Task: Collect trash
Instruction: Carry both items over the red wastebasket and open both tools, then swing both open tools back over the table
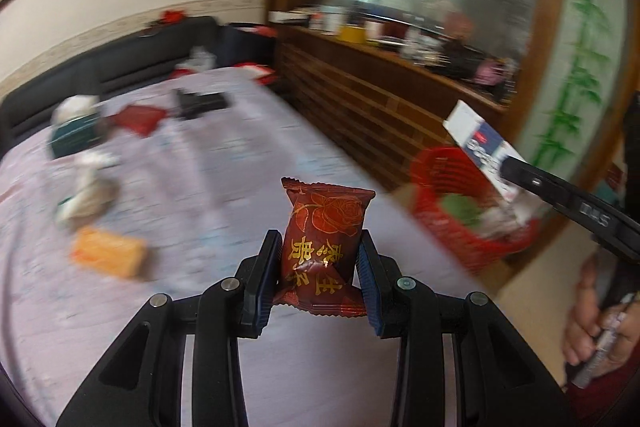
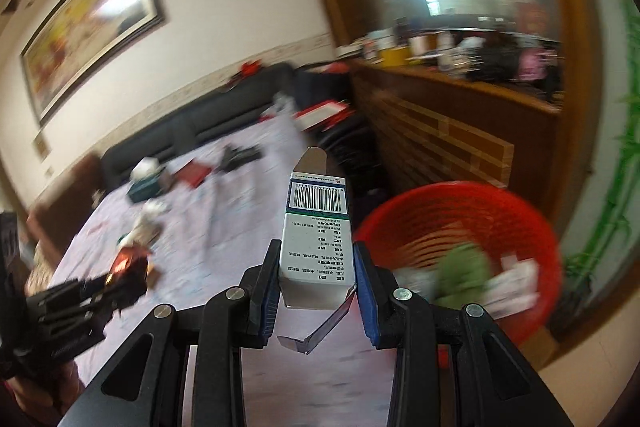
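My left gripper (image 1: 319,247) is shut on a dark red snack packet (image 1: 324,239) with gold lettering, held above the pale table (image 1: 224,163). My right gripper (image 2: 316,255) is shut on a white medicine box (image 2: 316,239) with a barcode and open flaps, held near the red basket (image 2: 456,211). In the left wrist view the right gripper and the box (image 1: 480,141) hang over the red basket (image 1: 440,179), which holds green and white trash. In the right wrist view the left gripper and its packet (image 2: 128,267) are blurred at lower left.
On the table lie an orange packet (image 1: 108,255), crumpled wrappers (image 1: 88,195), a green tissue box (image 1: 74,137), a red packet (image 1: 138,117) and a black object (image 1: 200,103). A dark sofa (image 1: 120,63) stands behind, a wooden cabinet (image 1: 380,95) to the right.
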A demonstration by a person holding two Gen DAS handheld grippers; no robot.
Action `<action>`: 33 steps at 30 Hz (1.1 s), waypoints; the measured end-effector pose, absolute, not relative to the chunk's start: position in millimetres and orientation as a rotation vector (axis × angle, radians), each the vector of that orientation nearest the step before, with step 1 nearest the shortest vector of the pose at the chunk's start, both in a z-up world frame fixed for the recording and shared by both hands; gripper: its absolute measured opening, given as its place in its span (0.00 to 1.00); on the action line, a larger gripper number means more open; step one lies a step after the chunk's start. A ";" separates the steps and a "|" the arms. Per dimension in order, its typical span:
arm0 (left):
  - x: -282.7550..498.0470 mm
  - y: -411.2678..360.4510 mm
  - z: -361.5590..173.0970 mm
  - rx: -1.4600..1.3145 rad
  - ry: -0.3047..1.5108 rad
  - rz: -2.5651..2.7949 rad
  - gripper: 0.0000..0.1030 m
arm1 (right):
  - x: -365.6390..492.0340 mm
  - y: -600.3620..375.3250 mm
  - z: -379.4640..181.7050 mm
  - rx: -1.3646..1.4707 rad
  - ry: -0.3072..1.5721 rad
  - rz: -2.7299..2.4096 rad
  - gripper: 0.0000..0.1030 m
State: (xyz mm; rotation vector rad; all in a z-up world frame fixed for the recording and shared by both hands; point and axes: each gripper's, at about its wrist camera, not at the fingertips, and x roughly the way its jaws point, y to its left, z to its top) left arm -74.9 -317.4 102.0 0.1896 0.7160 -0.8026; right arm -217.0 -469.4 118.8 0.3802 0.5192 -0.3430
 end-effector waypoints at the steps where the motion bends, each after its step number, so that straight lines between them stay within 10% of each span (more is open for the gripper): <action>1: -80.7 -336.5 104.0 0.192 0.722 -0.839 0.35 | -224.2 -482.8 121.1 0.393 0.511 -0.368 0.36; 13: -110.5 -481.2 96.4 0.249 0.772 -0.993 0.35 | -264.8 -578.3 118.7 0.500 0.488 -0.464 0.36; 16: -109.2 -494.7 86.3 0.259 0.782 -0.976 0.52 | -262.6 -593.2 113.6 0.513 0.501 -0.460 0.38; 18: -106.3 -495.1 82.7 0.263 0.788 -0.955 0.64 | -252.5 -600.2 108.5 0.499 0.536 -0.447 0.39; 33: -88.6 -366.3 97.2 0.161 0.768 -0.809 0.64 | -250.6 -555.7 103.2 0.492 0.543 -0.292 0.49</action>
